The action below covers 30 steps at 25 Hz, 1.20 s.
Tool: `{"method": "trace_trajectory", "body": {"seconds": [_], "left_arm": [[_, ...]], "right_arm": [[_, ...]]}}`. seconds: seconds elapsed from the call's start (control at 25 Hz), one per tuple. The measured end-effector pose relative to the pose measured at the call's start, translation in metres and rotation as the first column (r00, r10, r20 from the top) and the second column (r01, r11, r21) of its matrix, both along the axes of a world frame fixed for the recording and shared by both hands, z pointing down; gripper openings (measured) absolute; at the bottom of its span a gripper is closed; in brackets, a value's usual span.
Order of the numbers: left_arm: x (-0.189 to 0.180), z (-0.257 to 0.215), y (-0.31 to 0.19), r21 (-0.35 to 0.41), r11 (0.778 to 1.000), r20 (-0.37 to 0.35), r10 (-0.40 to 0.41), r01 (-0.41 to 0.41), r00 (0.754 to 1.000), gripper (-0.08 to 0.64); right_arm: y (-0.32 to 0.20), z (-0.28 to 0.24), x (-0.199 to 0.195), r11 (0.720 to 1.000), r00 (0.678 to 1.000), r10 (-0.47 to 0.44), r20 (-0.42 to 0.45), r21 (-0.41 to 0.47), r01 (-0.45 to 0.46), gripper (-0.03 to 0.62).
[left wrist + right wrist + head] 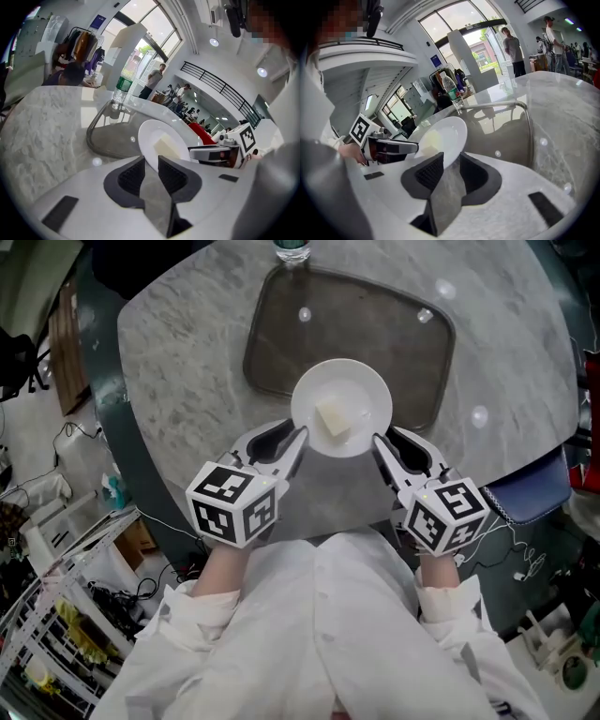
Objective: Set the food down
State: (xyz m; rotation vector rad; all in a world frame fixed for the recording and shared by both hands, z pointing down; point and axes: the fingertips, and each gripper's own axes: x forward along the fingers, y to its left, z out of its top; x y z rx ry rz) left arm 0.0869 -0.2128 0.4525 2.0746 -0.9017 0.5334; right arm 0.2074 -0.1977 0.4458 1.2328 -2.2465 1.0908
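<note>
A white plate (361,390) carries a pale yellow block of food (333,419). It hangs over the near edge of a dark tray (281,343) on the round marble table. My left gripper (298,435) is shut on the plate's near-left rim, and my right gripper (380,442) is shut on its near-right rim. In the left gripper view the plate (152,136) rim sits between the pads of the left gripper (151,168), with the food (166,146) behind. In the right gripper view the plate (445,133) edge is clamped in the right gripper (451,166).
A water bottle (292,249) with a green cap stands at the tray's far edge. The marble table (187,362) is bare to the left of the tray. Cluttered floor, racks and cables lie beyond the table's left and right edges. People stand far off in the hall.
</note>
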Motion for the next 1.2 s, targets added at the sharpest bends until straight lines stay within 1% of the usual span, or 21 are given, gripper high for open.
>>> {"method": "trace_trajectory", "body": {"seconds": [0.12, 0.32, 0.6, 0.8, 0.96, 1.2], "left_arm": [[0.004, 0.003, -0.013, -0.007, 1.000, -0.007, -0.006, 0.006, 1.000, 0.089], [0.015, 0.012, -0.038, 0.001, 1.000, -0.003, 0.005, -0.005, 1.000, 0.089], [0.031, 0.021, -0.070, 0.019, 1.000, 0.032, 0.019, -0.019, 0.999, 0.089], [0.042, 0.024, -0.085, 0.007, 1.000, 0.031, 0.023, -0.023, 0.999, 0.089], [0.044, 0.030, -0.098, 0.017, 1.000, 0.061, 0.022, -0.023, 0.998, 0.089], [0.049, 0.039, -0.108, -0.003, 0.999, 0.090, 0.052, -0.052, 0.995, 0.089]], "right_arm": [[-0.014, 0.004, 0.005, 1.000, 1.000, 0.000, 0.016, -0.001, 0.000, 0.080], [-0.036, 0.018, 0.015, 1.000, 1.000, 0.000, 0.003, -0.015, 0.000, 0.080], [-0.065, 0.025, 0.030, 1.000, 1.000, 0.012, 0.006, -0.019, -0.011, 0.080], [-0.084, 0.025, 0.041, 0.999, 0.999, 0.032, -0.009, -0.005, -0.032, 0.080], [-0.097, 0.031, 0.044, 0.999, 0.999, 0.042, -0.016, -0.004, -0.042, 0.080], [-0.105, 0.038, 0.048, 0.998, 0.997, 0.053, -0.048, -0.018, -0.054, 0.080]]}}
